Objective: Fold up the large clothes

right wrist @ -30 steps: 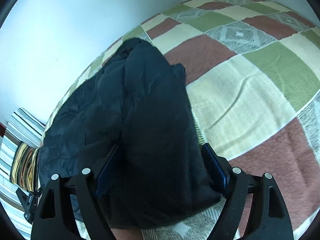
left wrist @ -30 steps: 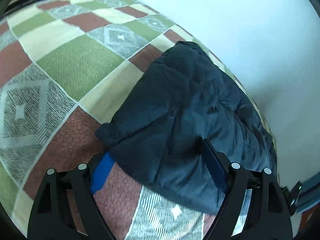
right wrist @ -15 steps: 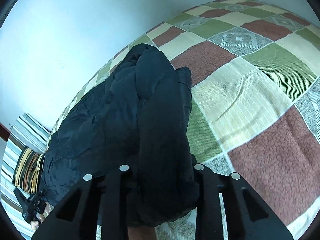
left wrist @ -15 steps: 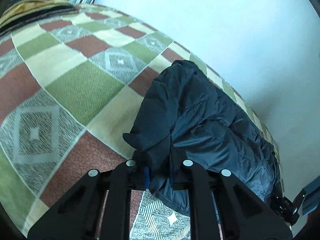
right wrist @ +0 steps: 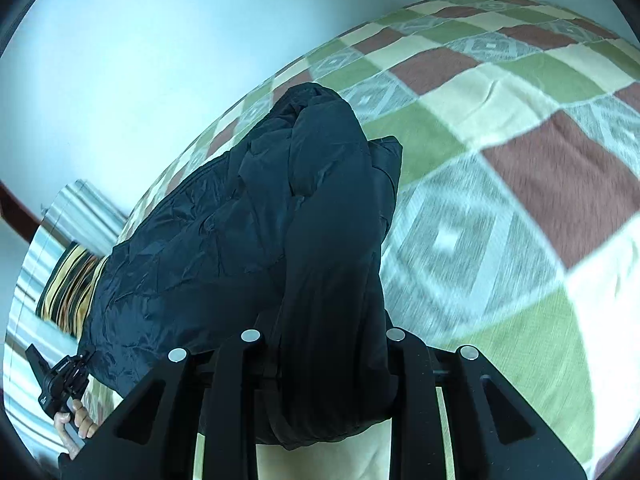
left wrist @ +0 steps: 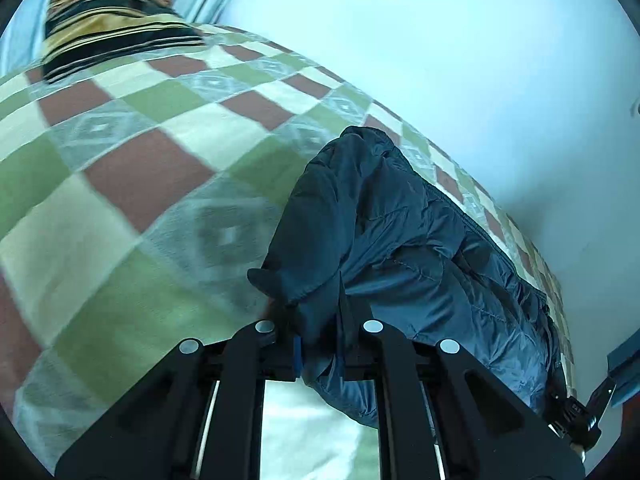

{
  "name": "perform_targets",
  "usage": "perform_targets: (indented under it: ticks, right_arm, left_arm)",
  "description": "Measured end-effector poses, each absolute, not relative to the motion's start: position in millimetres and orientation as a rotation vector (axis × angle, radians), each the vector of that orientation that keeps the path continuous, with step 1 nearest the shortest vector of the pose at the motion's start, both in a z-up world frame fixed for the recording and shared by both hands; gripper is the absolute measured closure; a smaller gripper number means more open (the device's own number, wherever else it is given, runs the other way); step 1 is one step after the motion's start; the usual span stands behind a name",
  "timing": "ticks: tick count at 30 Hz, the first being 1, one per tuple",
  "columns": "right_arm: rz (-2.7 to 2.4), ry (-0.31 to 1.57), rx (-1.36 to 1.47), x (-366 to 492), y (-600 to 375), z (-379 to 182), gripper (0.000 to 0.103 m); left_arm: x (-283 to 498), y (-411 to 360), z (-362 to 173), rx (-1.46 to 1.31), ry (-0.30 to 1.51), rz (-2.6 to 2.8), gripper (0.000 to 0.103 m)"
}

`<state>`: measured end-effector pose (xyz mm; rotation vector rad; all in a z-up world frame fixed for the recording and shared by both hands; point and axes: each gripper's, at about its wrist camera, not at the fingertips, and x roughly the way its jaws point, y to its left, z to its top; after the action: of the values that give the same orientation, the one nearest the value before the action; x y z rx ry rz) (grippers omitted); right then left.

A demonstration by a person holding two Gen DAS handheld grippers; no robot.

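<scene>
A dark navy puffy jacket (left wrist: 400,240) lies bunched along the wall side of a checked bedcover (left wrist: 140,180). My left gripper (left wrist: 318,344) is shut on a thin fold at one end of the jacket and holds it a little above the cover. My right gripper (right wrist: 324,344) is shut on a thick wad at the other end of the jacket (right wrist: 240,240), which bulges out between its fingers and hides the pads. Each gripper also shows small in the other view: the right gripper (left wrist: 568,412) and the left gripper (right wrist: 80,364), with a hand (right wrist: 76,420) on it.
A pale wall (left wrist: 440,40) runs close behind the jacket. A yellow and black striped blanket (left wrist: 112,12) lies at the head of the bed, and the same striped blanket (right wrist: 68,280) shows past the jacket in the right wrist view. The bedcover (right wrist: 500,140) spreads wide on the near side.
Both grippers went from wide open around the jacket's ends to shut on them. Both have since drawn back and risen slightly, dragging the jacket; the cover now blurs with the motion.
</scene>
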<state>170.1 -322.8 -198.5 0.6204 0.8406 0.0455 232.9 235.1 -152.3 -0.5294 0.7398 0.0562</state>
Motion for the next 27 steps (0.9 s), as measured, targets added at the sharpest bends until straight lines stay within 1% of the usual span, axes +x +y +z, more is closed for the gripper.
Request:
perform_targets:
  ticks: [5, 10, 12, 14, 15, 17, 18, 19, 20, 22, 24, 26, 27]
  right_arm:
    - [0.085, 0.864, 0.584, 141, -293, -198, 0.078]
    - [0.096, 0.879, 0.56, 119, -282, -199, 0.077]
    - [0.093, 0.879, 0.542, 120, -282, -199, 0.075]
    - [0.089, 0.888, 0.566, 122, -284, -199, 0.068]
    - [0.084, 0.899, 0.582, 123, -287, -199, 0.067]
    - [0.068, 0.902, 0.577, 118, -287, -195, 0.062]
    - [0.055, 0.9, 0.563, 115, -288, -191, 0.061]
    - [0.04, 0.898, 0.543, 111, -288, -186, 0.06]
    - [0.026, 0.898, 0.526, 108, -288, -182, 0.059]
    - [-0.03, 0.891, 0.479, 99, -286, -170, 0.057]
    - [-0.095, 0.88, 0.419, 91, -285, -157, 0.055]
    - [-0.156, 0.837, 0.356, 83, -281, -139, 0.055]
    - [-0.163, 0.819, 0.339, 82, -277, -132, 0.055]
  left_arm:
    - [192, 266, -152, -0.514, 0.751, 0.093, 0.092]
    - [171, 283, -159, -0.519, 0.779, 0.09, 0.092]
    - [170, 284, -164, -0.516, 0.794, 0.085, 0.091]
    - [170, 285, -166, -0.524, 0.797, 0.086, 0.09]
    - [170, 285, -167, -0.524, 0.798, 0.087, 0.089]
    - [171, 285, -166, -0.513, 0.81, 0.094, 0.084]
    - [171, 286, -166, -0.513, 0.816, 0.094, 0.08]
    - [170, 287, -165, -0.518, 0.822, 0.096, 0.072]
    - [168, 291, -164, -0.526, 0.828, 0.108, 0.068]
    - [160, 295, -161, -0.532, 0.826, 0.134, 0.049]
    - [153, 301, -156, -0.521, 0.814, 0.171, 0.044]
    - [150, 304, -150, -0.478, 0.814, 0.194, 0.042]
    - [150, 305, -147, -0.456, 0.815, 0.202, 0.039]
